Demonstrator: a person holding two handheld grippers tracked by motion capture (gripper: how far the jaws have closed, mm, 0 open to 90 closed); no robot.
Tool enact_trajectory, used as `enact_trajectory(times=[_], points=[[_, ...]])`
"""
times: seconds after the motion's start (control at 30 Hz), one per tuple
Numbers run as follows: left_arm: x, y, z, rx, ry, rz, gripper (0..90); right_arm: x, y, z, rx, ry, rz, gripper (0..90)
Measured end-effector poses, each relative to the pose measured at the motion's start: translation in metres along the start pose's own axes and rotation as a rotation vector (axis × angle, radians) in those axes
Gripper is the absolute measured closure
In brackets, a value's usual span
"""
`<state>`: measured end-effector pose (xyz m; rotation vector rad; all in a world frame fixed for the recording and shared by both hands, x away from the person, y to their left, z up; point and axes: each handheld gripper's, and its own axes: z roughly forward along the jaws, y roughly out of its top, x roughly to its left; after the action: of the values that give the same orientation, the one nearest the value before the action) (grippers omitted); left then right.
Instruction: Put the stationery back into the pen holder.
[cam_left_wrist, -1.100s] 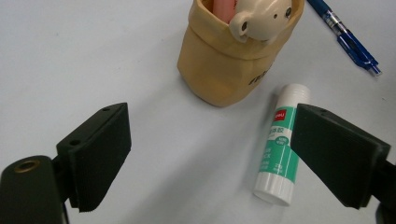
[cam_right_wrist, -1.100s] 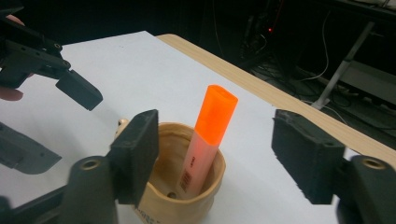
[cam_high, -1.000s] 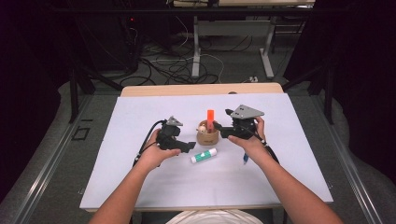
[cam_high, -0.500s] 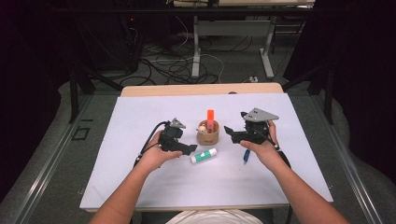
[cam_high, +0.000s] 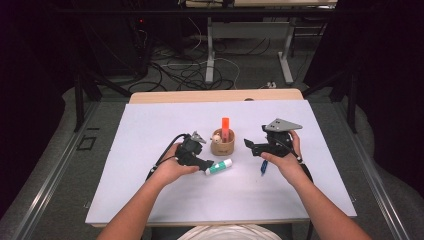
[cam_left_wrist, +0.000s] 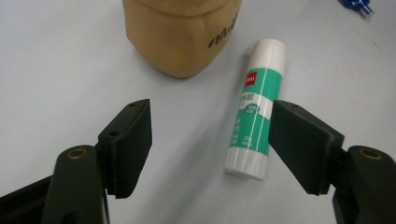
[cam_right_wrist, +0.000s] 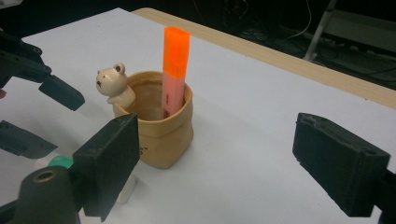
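On a white table (cam_high: 150, 200), the left gripper (cam_high: 204, 164) hangs low with its tips just at the left end of a green-and-white glue stick (cam_high: 219, 167) that lies slanted on the surface; its jaws have just been closing, though their gap is too small to make out here. Just beyond the glue stick stands a tan cup (cam_high: 222, 145) with an orange highlighter (cam_high: 225, 127) upright in it. To the right, the right gripper (cam_high: 251, 146) points left toward the cup, apart from it, and a blue pen (cam_high: 263, 167) lies by that hand.
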<state>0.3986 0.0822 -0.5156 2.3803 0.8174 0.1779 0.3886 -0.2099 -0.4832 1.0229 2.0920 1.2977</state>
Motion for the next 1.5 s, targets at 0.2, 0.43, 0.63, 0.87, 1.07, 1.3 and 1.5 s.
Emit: enact_trajectory(times=[0.2, 0.43, 0.63, 0.87, 1.07, 1.3, 1.5], points=[[-0.005, 0.001, 0.006, 0.046, -0.006, 0.021, 34.0, -0.006, -0.002, -0.002, -0.009, 0.004, 0.035, 14.1], [-0.011, 0.002, 0.011, 0.071, -0.007, 0.034, 35.0, -0.006, -0.003, -0.003, -0.016, 0.007, 0.045, 14.1], [-0.015, 0.004, 0.012, 0.101, -0.018, 0.052, 40.6, -0.006, -0.003, -0.002, 0.000, 0.007, 0.039, 14.2], [-0.017, 0.005, 0.015, 0.141, -0.030, 0.061, 45.6, -0.006, -0.004, -0.002, -0.010, 0.003, 0.052, 14.2], [-0.018, 0.006, 0.018, 0.170, -0.044, 0.063, 48.7, -0.007, -0.005, -0.001, -0.013, -0.001, 0.054, 14.3], [-0.021, 0.008, 0.021, 0.205, -0.057, 0.076, 54.6, -0.007, -0.006, -0.001, -0.008, -0.001, 0.051, 14.3], [-0.021, 0.009, 0.025, 0.230, -0.059, 0.081, 59.3, -0.007, -0.007, 0.000, -0.009, -0.002, 0.058, 14.3]])
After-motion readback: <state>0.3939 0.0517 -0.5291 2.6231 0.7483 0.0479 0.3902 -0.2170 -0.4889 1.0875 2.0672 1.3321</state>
